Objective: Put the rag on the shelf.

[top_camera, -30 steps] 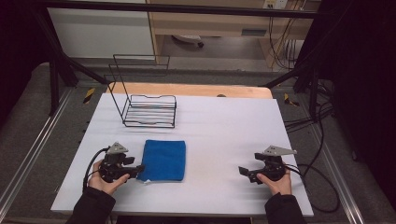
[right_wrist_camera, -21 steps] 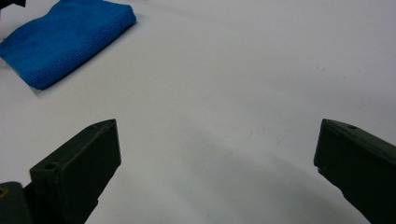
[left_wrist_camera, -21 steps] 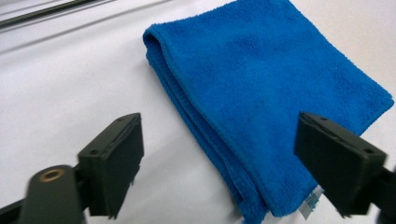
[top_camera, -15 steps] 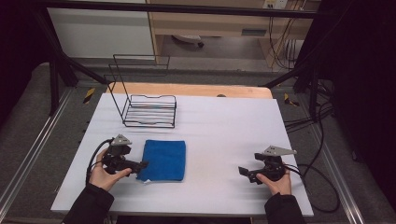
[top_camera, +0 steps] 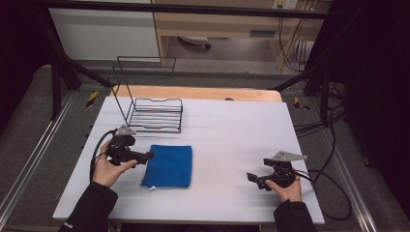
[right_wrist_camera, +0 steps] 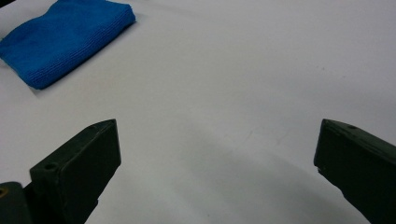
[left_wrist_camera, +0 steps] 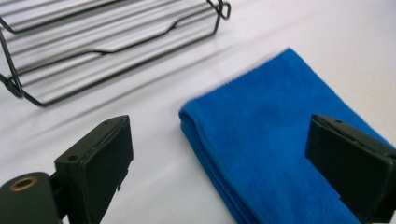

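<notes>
- Up and away goes the left gripper [top_camera: 145, 156]: against the earlier high view it now sits farther up the bench, by the cloth's far left corner, and its jaws have just been opening, with nothing pressed between them.
- Those jaws stand wide apart in the left gripper view, empty, one over bare bench and the other hovering above the blue cloth [left_wrist_camera: 275, 140], no pad touching it that I can see.
- Over on the other side, the right gripper [top_camera: 255, 178] has not budged; its jaws are also spread wide with nothing in them, well apart from the cloth [right_wrist_camera: 60, 39].
- So the cloth [top_camera: 168, 166] lies flat on the white bench [top_camera: 241, 135], folded into a neat stack of layers, just in front of the black wire rack [top_camera: 157, 115].
- Handling call: this looks like a soft, light microfibre cloth. It should sag and drape the moment it leaves the bench, and it won't break or slip much; the fuzzy pile ought to give the pads good bite.
- Best hold, I'd say: pinch the folded edge nearest the left gripper, where the layers show stacked, and go deep enough to catch all of them. Nip only the top layer and the whole fold is likely to fall open.
- A corner in each gripper would keep it tidy for carrying.
</notes>
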`<state>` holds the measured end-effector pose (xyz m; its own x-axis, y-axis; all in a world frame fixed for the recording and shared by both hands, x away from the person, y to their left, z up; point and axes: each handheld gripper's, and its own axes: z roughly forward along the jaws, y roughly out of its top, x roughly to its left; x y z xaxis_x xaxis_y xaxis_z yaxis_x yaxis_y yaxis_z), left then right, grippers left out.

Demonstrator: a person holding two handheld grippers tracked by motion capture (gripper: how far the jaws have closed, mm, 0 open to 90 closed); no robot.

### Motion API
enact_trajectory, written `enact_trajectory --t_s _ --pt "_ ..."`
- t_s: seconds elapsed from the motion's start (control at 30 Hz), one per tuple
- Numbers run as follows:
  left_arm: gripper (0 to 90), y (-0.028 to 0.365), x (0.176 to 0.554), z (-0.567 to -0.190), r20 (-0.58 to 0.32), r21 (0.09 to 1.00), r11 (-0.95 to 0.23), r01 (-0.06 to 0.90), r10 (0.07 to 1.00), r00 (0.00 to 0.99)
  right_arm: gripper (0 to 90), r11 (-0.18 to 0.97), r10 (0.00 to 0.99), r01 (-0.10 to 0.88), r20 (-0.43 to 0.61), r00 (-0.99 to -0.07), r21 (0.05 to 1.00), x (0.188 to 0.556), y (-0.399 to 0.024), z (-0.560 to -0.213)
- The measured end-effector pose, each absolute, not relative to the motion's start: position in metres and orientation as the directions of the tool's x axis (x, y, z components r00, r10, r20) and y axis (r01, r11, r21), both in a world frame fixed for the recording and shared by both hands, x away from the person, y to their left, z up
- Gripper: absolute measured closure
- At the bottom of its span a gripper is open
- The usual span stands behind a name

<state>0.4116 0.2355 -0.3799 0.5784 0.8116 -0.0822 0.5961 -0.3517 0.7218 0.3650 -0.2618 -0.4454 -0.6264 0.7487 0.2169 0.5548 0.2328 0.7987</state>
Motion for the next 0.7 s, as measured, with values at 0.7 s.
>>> enact_trajectory --t_s 0.7 --pt "43.2 0.233 0.442 -0.417 -0.092 0.695 -0.320 0.644 0.849 0.521 1.1 0.239 0.745 0.558 0.218 -0.630 0.794 0.366 -0.261 -0.446"
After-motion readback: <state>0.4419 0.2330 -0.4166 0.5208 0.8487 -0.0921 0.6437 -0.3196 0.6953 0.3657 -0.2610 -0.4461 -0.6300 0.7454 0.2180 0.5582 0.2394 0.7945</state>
